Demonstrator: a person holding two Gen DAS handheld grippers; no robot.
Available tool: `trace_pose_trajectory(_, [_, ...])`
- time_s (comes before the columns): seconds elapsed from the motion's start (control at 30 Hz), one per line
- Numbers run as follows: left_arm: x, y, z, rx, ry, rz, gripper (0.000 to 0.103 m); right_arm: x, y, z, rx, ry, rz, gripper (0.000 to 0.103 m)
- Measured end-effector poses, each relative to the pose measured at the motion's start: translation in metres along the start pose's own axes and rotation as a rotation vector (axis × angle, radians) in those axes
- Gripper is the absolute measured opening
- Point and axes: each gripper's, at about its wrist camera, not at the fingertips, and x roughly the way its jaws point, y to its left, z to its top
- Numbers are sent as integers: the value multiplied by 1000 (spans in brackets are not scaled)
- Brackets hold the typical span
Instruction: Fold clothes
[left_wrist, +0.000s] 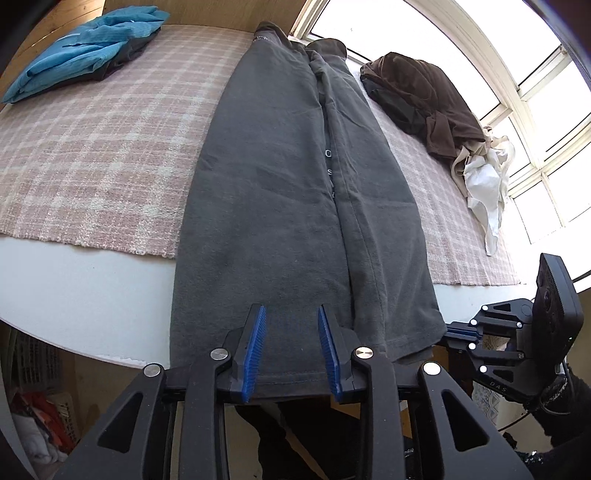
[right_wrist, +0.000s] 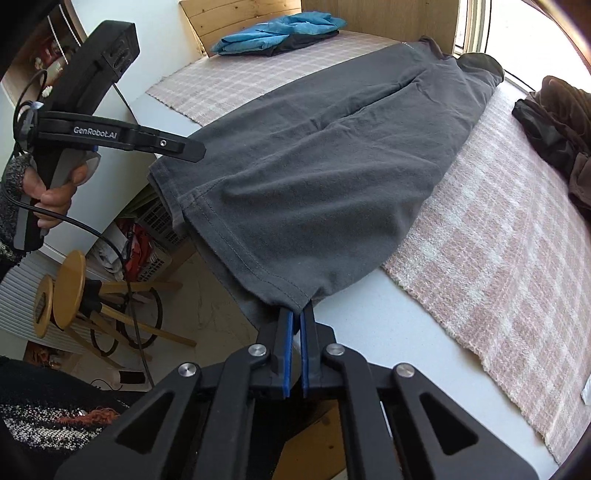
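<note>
Soft grey knit garment (left_wrist: 288, 192) lies long on woven plaid mat (left_wrist: 92, 147); right claw (right_wrist: 296, 317) pinches its stitched hem, left claw (left_wrist: 291, 343) parted, gripping nothing.

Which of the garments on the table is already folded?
The blue garment at the far corner, stacked flat on a dark one. The grey shirt lies stretched out, and the brown garment by the window is crumpled.

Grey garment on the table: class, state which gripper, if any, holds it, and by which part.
The right gripper holds the grey garment by its hem corner. The left gripper is open over the hem, holding nothing.
</note>
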Motion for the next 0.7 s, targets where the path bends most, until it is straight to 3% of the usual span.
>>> trace_pose_trajectory(0.07, [9, 5, 2, 5, 16, 17, 28, -9, -3, -1, 19, -13, 48, 2])
trace_pose_trajectory(0.37, [16, 2, 7, 23, 15, 14, 28, -4, 7, -15, -18, 68, 69, 2])
trace_pose_trajectory(0.53, [15, 3, 10, 26, 10, 10, 28, -16, 9, 0, -9, 8, 85, 2])
trace_pose_trajectory(0.67, [12, 0, 11, 40, 14, 5, 28, -11, 15, -22, -39, 120, 77, 0])
trace_pose_trajectory(0.7, [11, -2, 11, 47, 14, 0, 28, -14, 11, -23, -16, 105, 71, 0])
